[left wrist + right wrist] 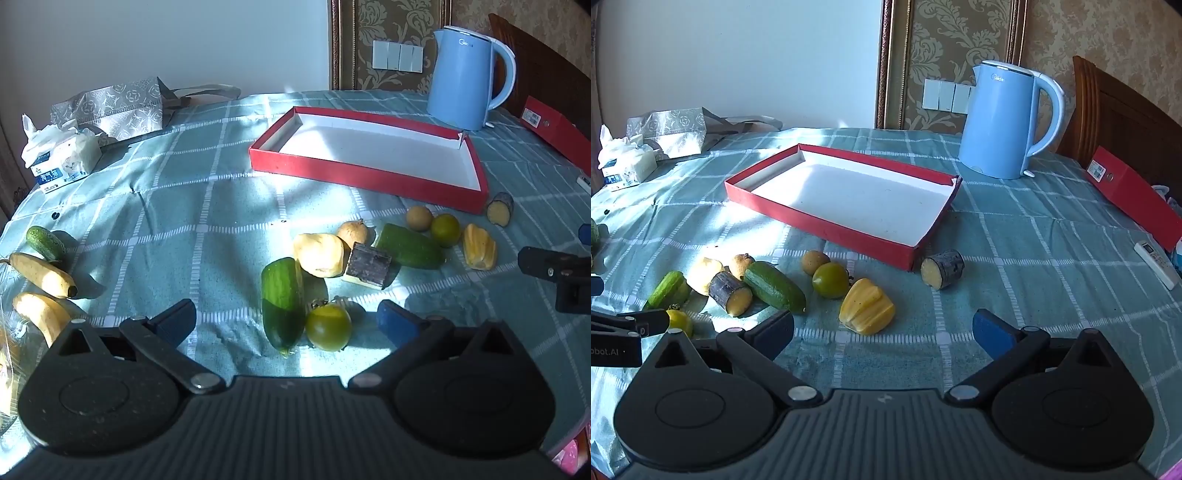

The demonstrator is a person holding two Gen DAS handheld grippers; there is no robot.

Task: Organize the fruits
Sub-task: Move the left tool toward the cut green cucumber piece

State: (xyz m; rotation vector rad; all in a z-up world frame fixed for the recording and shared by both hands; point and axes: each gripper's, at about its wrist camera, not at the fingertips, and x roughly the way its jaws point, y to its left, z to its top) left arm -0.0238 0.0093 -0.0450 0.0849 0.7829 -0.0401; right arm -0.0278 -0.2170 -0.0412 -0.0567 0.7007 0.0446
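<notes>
An empty red box lid (321, 166) (827, 221) with a white inside lies on the checked cloth. In front of it lie a cucumber (282, 301), a green tomato (328, 327), a pale yellow fruit (319, 254), sugarcane pieces (369, 264) (942, 268), a second cucumber (774, 287), a lime (830, 279) and a yellow jackfruit piece (866, 306). My left gripper (288, 323) is open, its fingers either side of the cucumber and tomato. My right gripper (884, 332) is open just before the jackfruit piece.
A blue kettle (1004, 122) stands behind the lid. A tissue pack (61, 157) and a grey bag (110, 107) sit at the far left. Two bananas (42, 275) and a small cucumber (44, 242) lie at the left. A red box (1134, 195) and remote (1156, 264) lie right.
</notes>
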